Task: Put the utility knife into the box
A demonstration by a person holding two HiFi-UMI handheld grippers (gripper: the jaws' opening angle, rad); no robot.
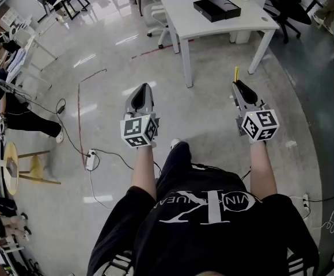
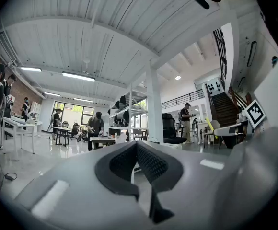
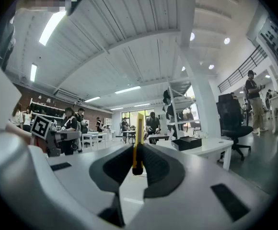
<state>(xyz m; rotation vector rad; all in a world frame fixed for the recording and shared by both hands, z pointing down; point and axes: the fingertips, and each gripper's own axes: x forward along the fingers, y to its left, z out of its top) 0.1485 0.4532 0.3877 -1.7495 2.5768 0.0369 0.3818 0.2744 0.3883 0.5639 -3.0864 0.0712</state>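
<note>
**Utility knife (image 1: 236,73) held well apart from the box (image 1: 216,7)**
The right claw (image 1: 236,86) pinches the yellow knife, which juts past its tips. The left claw (image 1: 143,89) is pressed together (nothing in it). The black box sits on the white tabletop (image 1: 184,22) at 12 o'clock.

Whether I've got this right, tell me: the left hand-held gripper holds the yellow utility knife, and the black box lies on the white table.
Not quite. The right hand-held gripper holds the yellow utility knife, as the right gripper view shows; the black box lies on the white table.
</note>
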